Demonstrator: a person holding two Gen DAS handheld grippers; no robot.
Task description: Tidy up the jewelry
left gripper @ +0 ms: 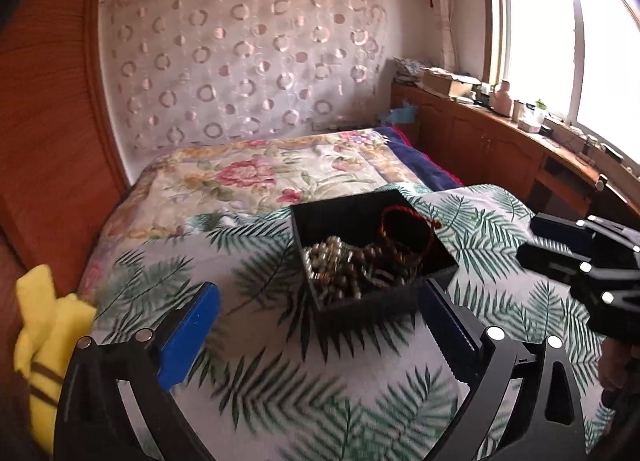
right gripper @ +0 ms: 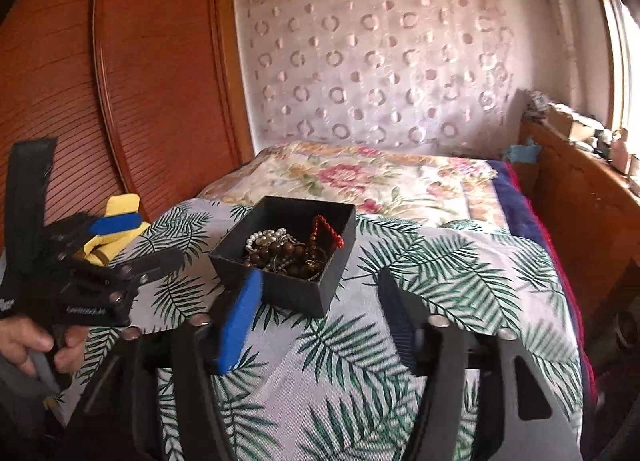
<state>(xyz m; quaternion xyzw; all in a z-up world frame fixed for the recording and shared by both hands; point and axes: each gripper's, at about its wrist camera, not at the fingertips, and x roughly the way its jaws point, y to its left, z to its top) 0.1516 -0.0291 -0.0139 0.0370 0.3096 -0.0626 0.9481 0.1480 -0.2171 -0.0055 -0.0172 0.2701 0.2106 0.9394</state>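
A black open box [left gripper: 362, 307] sits on the palm-leaf bedspread [left gripper: 256, 373]. It holds a tangle of jewelry: pearly beads [left gripper: 330, 261], dark brown beads and a red cord bracelet [left gripper: 402, 227]. My left gripper [left gripper: 320, 325] stands wide open just in front of the box, with nothing between its blue pads. In the right wrist view the same box [right gripper: 296, 295] shows pearls [right gripper: 266, 237] and the red cord [right gripper: 330, 231]. My right gripper [right gripper: 320, 317] is open and empty close before the box. The left gripper [right gripper: 148, 241] shows at the left, held by a hand [right gripper: 32, 345].
A folded yellow cloth [left gripper: 44, 325] lies at the bed's left edge beside a wooden wardrobe [right gripper: 152, 81]. A floral quilt [left gripper: 256, 173] covers the far half of the bed. A cluttered wooden cabinet [left gripper: 480, 133] runs under the window on the right.
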